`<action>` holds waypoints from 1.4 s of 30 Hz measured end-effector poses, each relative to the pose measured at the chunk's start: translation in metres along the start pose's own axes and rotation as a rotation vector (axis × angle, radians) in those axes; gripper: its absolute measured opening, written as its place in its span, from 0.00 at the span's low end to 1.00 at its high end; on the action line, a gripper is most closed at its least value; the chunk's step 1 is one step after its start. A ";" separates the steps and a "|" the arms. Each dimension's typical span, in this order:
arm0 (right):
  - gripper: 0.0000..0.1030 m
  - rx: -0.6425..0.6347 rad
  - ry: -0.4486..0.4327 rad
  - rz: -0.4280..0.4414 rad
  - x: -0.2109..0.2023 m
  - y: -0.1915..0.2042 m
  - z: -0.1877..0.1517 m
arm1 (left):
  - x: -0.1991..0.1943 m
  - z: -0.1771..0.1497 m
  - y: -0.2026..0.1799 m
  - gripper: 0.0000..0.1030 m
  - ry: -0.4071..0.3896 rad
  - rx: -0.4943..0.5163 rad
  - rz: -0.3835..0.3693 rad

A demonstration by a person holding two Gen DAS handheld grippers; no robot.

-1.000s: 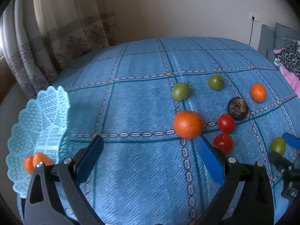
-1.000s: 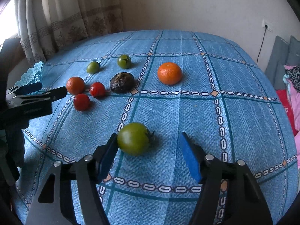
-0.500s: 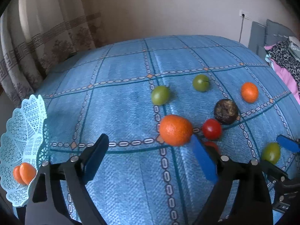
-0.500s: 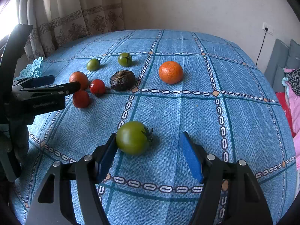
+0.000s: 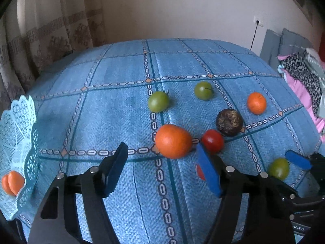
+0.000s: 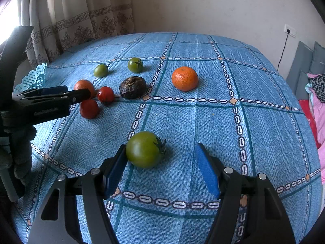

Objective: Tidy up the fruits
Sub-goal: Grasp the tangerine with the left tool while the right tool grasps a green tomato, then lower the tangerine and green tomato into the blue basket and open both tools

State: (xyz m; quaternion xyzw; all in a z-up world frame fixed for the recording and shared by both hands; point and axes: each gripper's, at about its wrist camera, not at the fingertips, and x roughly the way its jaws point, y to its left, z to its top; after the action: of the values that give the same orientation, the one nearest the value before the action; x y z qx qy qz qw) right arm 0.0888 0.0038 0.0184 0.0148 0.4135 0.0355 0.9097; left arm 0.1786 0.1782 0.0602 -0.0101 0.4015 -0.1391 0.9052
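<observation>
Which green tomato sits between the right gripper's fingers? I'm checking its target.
The large green tomato nearest the right gripper, touching its left finger. The two smaller green ones lie far back.

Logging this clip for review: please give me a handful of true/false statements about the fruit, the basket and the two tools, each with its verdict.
1. Both tools are open. True: left tool, right tool.
2. The right tool has lifted the green tomato. False: it lies on the blue cloth between the fingers.
3. The basket holds orange fruit. True.
4. Two dark, shrivelled fruits lie on the cloth. False: only one.
5. The nearest orange lies ahead of the left tool. True.
</observation>
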 end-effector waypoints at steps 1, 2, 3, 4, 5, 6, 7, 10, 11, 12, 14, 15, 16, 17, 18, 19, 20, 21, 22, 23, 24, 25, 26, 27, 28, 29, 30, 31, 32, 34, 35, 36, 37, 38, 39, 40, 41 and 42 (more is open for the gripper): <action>0.66 0.000 0.000 0.000 0.000 0.000 0.000 | 0.001 -0.001 0.001 0.69 0.000 -0.003 0.002; 0.66 0.000 0.000 0.000 0.000 0.000 0.000 | 0.001 -0.003 0.000 0.69 -0.001 -0.006 0.004; 0.66 -0.001 0.000 0.000 0.000 0.000 0.000 | 0.001 -0.004 0.001 0.69 -0.001 -0.008 0.005; 0.66 -0.001 0.000 0.000 0.000 0.000 0.000 | 0.003 -0.003 0.001 0.69 0.001 -0.009 0.010; 0.66 -0.001 0.000 -0.001 0.000 0.000 0.000 | 0.003 -0.003 0.001 0.69 0.002 -0.008 0.012; 0.66 0.000 0.000 0.000 0.000 -0.001 0.000 | 0.004 -0.003 0.001 0.69 0.003 -0.008 0.014; 0.66 0.000 -0.001 0.001 0.000 -0.001 0.000 | 0.005 -0.002 0.001 0.69 0.004 -0.010 0.017; 0.65 -0.001 -0.003 -0.002 -0.001 -0.001 0.000 | 0.008 -0.001 0.001 0.61 0.009 -0.013 0.014; 0.64 -0.002 -0.004 -0.002 -0.001 0.000 0.000 | 0.008 -0.001 0.002 0.58 0.011 -0.017 0.008; 0.60 -0.005 -0.006 0.002 -0.002 0.000 -0.001 | 0.009 0.000 0.003 0.53 0.011 -0.021 -0.001; 0.50 -0.007 -0.005 0.035 -0.003 0.001 -0.001 | 0.009 0.000 0.005 0.43 0.014 -0.028 -0.041; 0.45 -0.010 -0.006 0.041 -0.003 0.003 -0.002 | 0.009 0.000 0.006 0.39 0.014 -0.028 -0.050; 0.39 -0.018 -0.007 0.049 -0.004 0.005 -0.002 | 0.008 -0.001 0.004 0.39 0.010 -0.023 -0.046; 0.37 -0.024 -0.007 0.053 -0.005 0.006 -0.002 | 0.008 -0.001 0.004 0.39 0.008 -0.018 -0.044; 0.35 -0.033 -0.006 0.053 -0.005 0.008 -0.003 | 0.007 -0.002 0.003 0.39 0.006 -0.016 -0.044; 0.35 -0.036 -0.006 0.050 -0.005 0.009 -0.003 | 0.007 -0.003 0.003 0.38 0.004 -0.015 -0.045; 0.35 -0.035 -0.006 0.050 -0.005 0.010 -0.003 | 0.006 -0.004 0.004 0.38 0.001 -0.017 -0.047; 0.35 -0.031 -0.005 0.054 -0.005 0.009 -0.002 | 0.006 -0.005 0.004 0.38 0.000 -0.019 -0.048; 0.35 -0.026 -0.004 0.058 -0.005 0.009 -0.002 | 0.005 -0.005 0.005 0.38 -0.003 -0.022 -0.046; 0.35 -0.021 -0.003 0.062 -0.004 0.008 -0.002 | 0.004 -0.006 0.006 0.38 -0.004 -0.025 -0.045; 0.34 -0.019 -0.003 0.065 -0.005 0.008 -0.002 | 0.003 -0.006 0.006 0.38 -0.007 -0.029 -0.044; 0.34 -0.016 -0.004 0.067 -0.005 0.008 -0.002 | 0.001 -0.006 0.007 0.38 -0.011 -0.033 -0.041; 0.34 -0.015 -0.005 0.071 -0.006 0.008 -0.002 | -0.001 -0.007 0.008 0.38 -0.017 -0.036 -0.037; 0.34 -0.015 -0.008 0.073 -0.007 0.009 -0.003 | -0.004 -0.007 0.008 0.38 -0.024 -0.039 -0.033; 0.34 -0.016 -0.010 0.076 -0.008 0.007 -0.004 | -0.008 -0.007 0.009 0.38 -0.036 -0.042 -0.028; 0.34 -0.015 -0.014 0.080 -0.009 0.008 -0.003 | -0.012 -0.007 0.009 0.38 -0.047 -0.044 -0.021; 0.34 -0.013 -0.017 0.084 -0.012 0.008 -0.005 | -0.017 -0.007 0.010 0.38 -0.060 -0.045 -0.011; 0.34 -0.012 -0.020 0.088 -0.013 0.009 -0.005 | -0.023 -0.007 0.011 0.38 -0.077 -0.046 0.003; 0.34 -0.009 -0.027 0.094 -0.016 0.009 -0.005 | -0.029 -0.007 0.012 0.38 -0.092 -0.048 0.015; 0.34 -0.009 -0.039 0.100 -0.020 0.012 -0.004 | -0.039 -0.007 0.014 0.38 -0.115 -0.052 0.039; 0.34 -0.008 -0.049 0.105 -0.023 0.014 -0.003 | -0.044 -0.007 0.018 0.38 -0.128 -0.054 0.049; 0.34 -0.008 -0.055 0.108 -0.026 0.015 -0.004 | -0.049 -0.007 0.019 0.38 -0.140 -0.056 0.058; 0.34 -0.010 -0.065 0.113 -0.030 0.015 -0.003 | -0.055 -0.007 0.021 0.38 -0.153 -0.059 0.071; 0.34 -0.013 -0.077 0.118 -0.034 0.017 -0.002 | -0.059 -0.007 0.023 0.38 -0.162 -0.061 0.082; 0.34 -0.016 -0.083 0.122 -0.036 0.018 -0.001 | -0.064 -0.008 0.025 0.38 -0.170 -0.065 0.092; 0.34 -0.017 -0.091 0.127 -0.039 0.020 -0.001 | -0.069 -0.008 0.029 0.38 -0.181 -0.072 0.101; 0.34 -0.018 -0.101 0.132 -0.043 0.021 0.001 | -0.073 -0.008 0.031 0.38 -0.186 -0.076 0.105; 0.34 -0.018 -0.107 0.136 -0.045 0.023 0.002 | -0.078 -0.007 0.035 0.38 -0.193 -0.082 0.110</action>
State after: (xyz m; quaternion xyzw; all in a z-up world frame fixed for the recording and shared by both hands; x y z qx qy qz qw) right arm 0.0597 0.0231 0.0547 0.0363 0.3619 0.1000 0.9261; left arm 0.1320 0.2326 0.1068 -0.0387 0.3180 -0.0711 0.9446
